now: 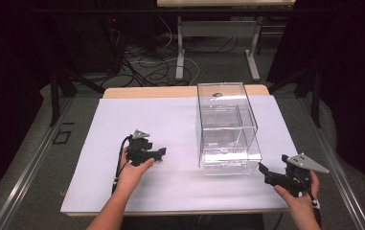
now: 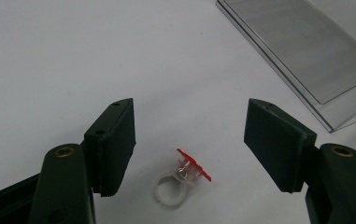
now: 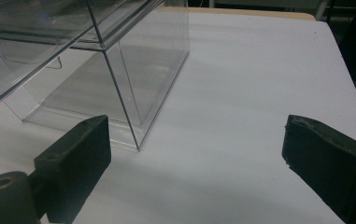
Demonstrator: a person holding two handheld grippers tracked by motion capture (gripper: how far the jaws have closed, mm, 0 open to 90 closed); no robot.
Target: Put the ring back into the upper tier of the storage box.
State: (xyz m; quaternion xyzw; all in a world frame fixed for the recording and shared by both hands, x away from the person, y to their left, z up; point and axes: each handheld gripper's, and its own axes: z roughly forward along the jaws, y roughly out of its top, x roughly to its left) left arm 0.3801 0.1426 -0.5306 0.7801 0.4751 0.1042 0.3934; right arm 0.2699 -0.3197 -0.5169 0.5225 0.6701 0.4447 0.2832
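Observation:
A small toy ring [image 2: 181, 178] with a pale see-through band and a flat red top lies on the white table cover. My left gripper [image 2: 189, 144] hangs low over it with its jaws apart, one on each side of the ring; neither pad touches it. From the high view, the left gripper [image 1: 158, 154] sits left of centre, pointing right toward a clear plastic box [image 1: 225, 127]. My right gripper [image 1: 265, 170] rests at the box's near right corner and is open with nothing between its jaws [image 3: 194, 163].
The clear box [image 3: 96, 60] is tall with an inner shelf or drawer; its base edge [image 2: 306, 56] lies beyond the ring. A white sheet [image 1: 122, 124] covers the table. Beyond the far edge stand table legs and floor cables [image 1: 156, 67].

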